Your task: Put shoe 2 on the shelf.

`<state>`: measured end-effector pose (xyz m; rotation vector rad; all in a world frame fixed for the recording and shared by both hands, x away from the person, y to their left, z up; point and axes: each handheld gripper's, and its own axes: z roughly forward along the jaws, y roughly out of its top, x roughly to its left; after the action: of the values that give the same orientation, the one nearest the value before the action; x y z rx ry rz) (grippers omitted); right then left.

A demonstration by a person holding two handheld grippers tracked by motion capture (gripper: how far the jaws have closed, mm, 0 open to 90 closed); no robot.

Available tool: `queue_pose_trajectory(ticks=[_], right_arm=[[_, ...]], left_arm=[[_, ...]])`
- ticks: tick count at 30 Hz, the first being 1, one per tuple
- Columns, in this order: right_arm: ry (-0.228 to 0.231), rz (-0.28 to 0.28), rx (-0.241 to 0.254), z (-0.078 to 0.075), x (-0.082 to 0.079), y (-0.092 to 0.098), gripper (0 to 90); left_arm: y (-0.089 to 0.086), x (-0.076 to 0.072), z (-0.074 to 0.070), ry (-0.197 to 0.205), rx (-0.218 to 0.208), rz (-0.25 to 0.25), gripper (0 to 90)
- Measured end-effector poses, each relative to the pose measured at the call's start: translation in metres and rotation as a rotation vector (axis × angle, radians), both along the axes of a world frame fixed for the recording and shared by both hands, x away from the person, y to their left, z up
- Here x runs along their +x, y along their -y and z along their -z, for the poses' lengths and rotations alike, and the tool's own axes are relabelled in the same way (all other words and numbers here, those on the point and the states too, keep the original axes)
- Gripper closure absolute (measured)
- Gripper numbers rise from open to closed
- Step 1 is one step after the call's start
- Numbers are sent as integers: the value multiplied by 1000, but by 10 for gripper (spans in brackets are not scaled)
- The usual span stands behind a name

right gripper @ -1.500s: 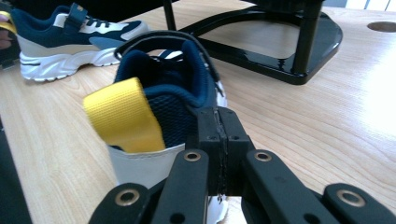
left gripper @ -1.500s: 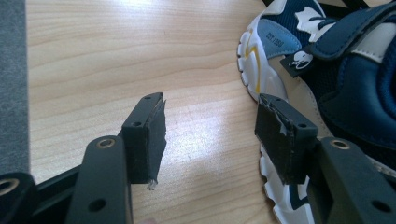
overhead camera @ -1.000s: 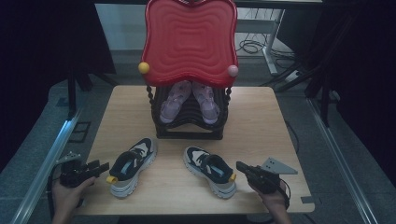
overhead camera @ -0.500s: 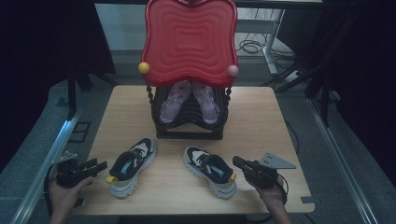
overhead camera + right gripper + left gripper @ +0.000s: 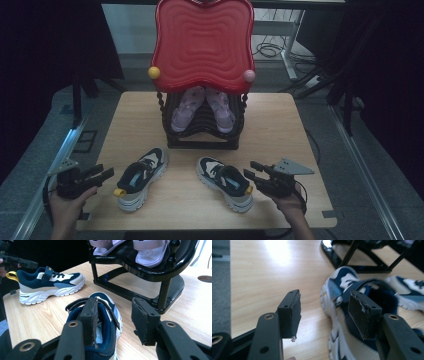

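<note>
High view looks down; gripper views sit low, perhaps sharing the sneakers (image 5: 141, 177).

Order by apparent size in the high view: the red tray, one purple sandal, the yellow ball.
1. Red tray, by far the largest.
2. Purple sandal.
3. Yellow ball, the smallest.

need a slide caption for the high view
Two hand-held grippers, left gripper and right gripper, flank a pair of navy sneakers before a black rack holding pink sandals.
</note>
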<state>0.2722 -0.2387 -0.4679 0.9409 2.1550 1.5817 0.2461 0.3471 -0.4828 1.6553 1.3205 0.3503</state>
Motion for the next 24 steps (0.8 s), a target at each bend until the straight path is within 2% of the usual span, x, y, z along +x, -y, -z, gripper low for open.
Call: queue_pose_trajectory(ticks=[5, 9, 16, 24], right_arm=[[-1, 12, 0, -2, 2, 1, 554], [2, 33, 3, -2, 2, 2, 553], [1, 37, 2, -3, 2, 2, 547], [6, 64, 19, -2, 1, 8, 543]], left_arm=[[5, 4, -7, 15, -17, 23, 434], [16, 9, -4, 1, -2, 59, 434], [32, 18, -4, -14, 32, 120, 458], [44, 26, 0, -35, 67, 159, 491]])
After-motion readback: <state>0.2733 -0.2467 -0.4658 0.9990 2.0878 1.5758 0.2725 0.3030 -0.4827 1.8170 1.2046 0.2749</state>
